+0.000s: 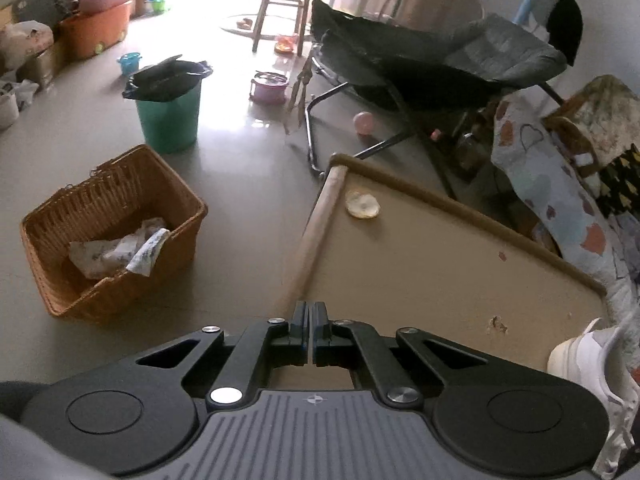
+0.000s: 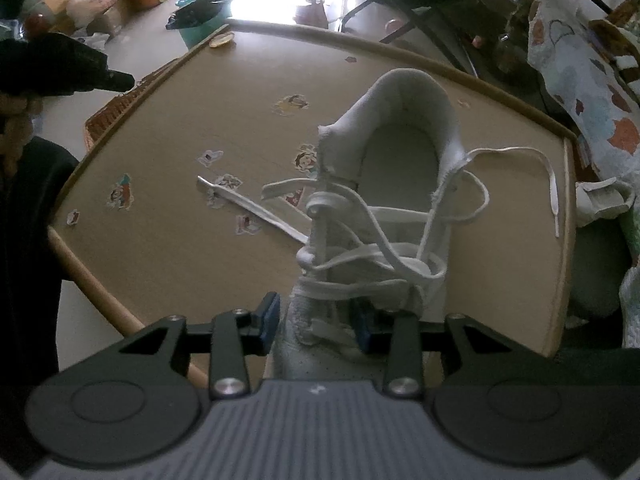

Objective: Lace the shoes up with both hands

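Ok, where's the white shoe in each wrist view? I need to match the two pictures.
Left wrist: white shoe at the far right edge, low, only partly in frame.
Right wrist: white shoe centre, opening facing the camera, laces loose, its toe between the right gripper fingers.
Shared landmark: the round yellowish disc by the table's far corner.

a woven wicker basket [image 1: 116, 232] sits on the floor with crumpled printed cloth [image 1: 120, 252] inside; beyond it stands a green bin [image 1: 168, 116] lined with a black bag; further back, an orange tub [image 1: 98, 32], a small blue pail [image 1: 130, 62] and a pink pot [image 1: 269, 86]; a wooden stool [image 1: 282, 4] stands in the bright light; a dark folding recliner [image 1: 440, 64] fills the right, a pink ball [image 1: 363, 122] under it; cartoon stickers [image 2: 122, 194] dot the tan surface [image 1: 440, 272]; a patterned blanket [image 1: 560, 208] hangs beside it
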`<control>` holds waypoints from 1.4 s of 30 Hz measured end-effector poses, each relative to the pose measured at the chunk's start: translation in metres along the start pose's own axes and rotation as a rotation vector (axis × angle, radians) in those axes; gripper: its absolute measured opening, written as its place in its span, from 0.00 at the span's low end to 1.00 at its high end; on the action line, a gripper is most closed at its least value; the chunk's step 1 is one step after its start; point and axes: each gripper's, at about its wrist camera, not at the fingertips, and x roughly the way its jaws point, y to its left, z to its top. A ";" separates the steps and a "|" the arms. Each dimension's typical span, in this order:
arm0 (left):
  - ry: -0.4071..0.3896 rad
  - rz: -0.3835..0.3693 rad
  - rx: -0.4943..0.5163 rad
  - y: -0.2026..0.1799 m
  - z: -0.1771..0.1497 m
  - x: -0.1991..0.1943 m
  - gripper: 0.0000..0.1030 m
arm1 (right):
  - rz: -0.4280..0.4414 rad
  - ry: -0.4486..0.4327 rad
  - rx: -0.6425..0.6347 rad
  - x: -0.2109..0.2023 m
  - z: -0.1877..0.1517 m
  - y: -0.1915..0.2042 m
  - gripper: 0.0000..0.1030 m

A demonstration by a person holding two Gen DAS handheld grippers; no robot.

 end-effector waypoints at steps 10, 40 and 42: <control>0.053 -0.307 -0.321 -0.023 -0.030 -0.023 0.40 | 0.019 -0.032 -0.017 -0.001 -0.004 0.005 0.57; 0.479 -0.456 -1.094 -0.139 -0.176 0.003 0.32 | 0.082 -0.114 0.002 -0.005 -0.014 0.000 0.63; 0.468 -0.457 -1.079 -0.138 -0.171 0.006 0.18 | 0.082 -0.113 -0.001 -0.004 -0.014 0.001 0.64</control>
